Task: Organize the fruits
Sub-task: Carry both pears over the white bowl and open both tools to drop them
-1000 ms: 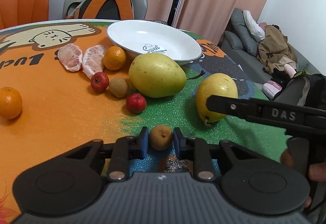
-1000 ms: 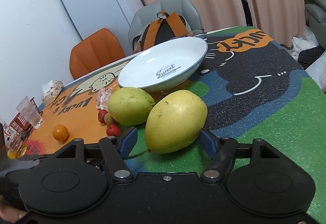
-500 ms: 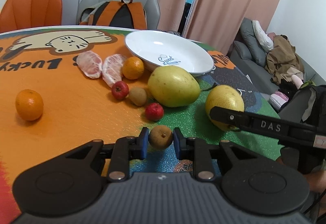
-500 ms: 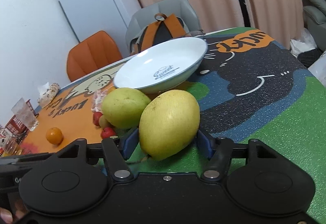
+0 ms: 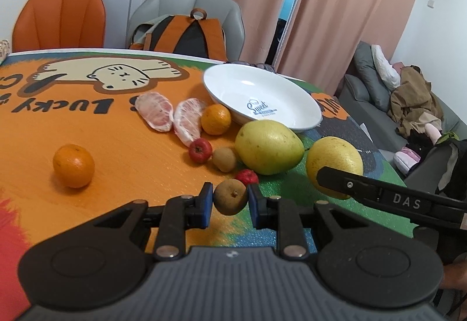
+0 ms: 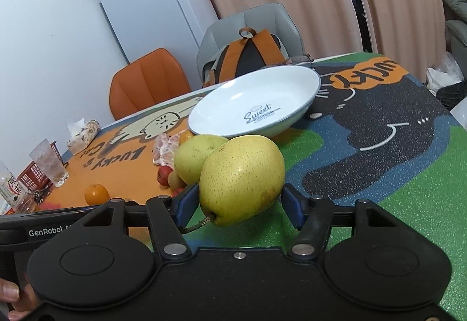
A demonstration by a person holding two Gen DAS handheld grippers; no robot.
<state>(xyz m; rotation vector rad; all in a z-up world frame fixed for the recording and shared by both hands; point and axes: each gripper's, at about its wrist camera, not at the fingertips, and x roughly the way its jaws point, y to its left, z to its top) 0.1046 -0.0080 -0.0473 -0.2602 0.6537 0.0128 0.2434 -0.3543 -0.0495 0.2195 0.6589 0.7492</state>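
My left gripper (image 5: 229, 202) is shut on a small brown fruit (image 5: 230, 196) and holds it above the table. My right gripper (image 6: 239, 204) is shut on a large yellow pear (image 6: 242, 175), lifted off the cloth; the pear also shows in the left wrist view (image 5: 334, 163). A white bowl (image 5: 262, 99) marked "Sweet" stands behind the fruit, empty. A second green-yellow pear (image 5: 268, 145), two oranges (image 5: 73, 165) (image 5: 216, 119), two small red fruits (image 5: 200, 150) (image 5: 246, 176), a kiwi (image 5: 224, 159) and two peeled pomelo segments (image 5: 154, 110) lie on the table.
The cat-print tablecloth (image 5: 116, 151) covers the table. An orange chair (image 5: 58, 20) and a grey chair with a backpack (image 5: 186, 31) stand behind it. Glasses (image 6: 49, 163), a red basket and a tissue pack (image 6: 84, 134) sit at the table's far left in the right wrist view.
Both grippers have risen with their fruit. The small brown fruit and the yellow pear have come off the table, and the right jaws have closed tighter on the pear.
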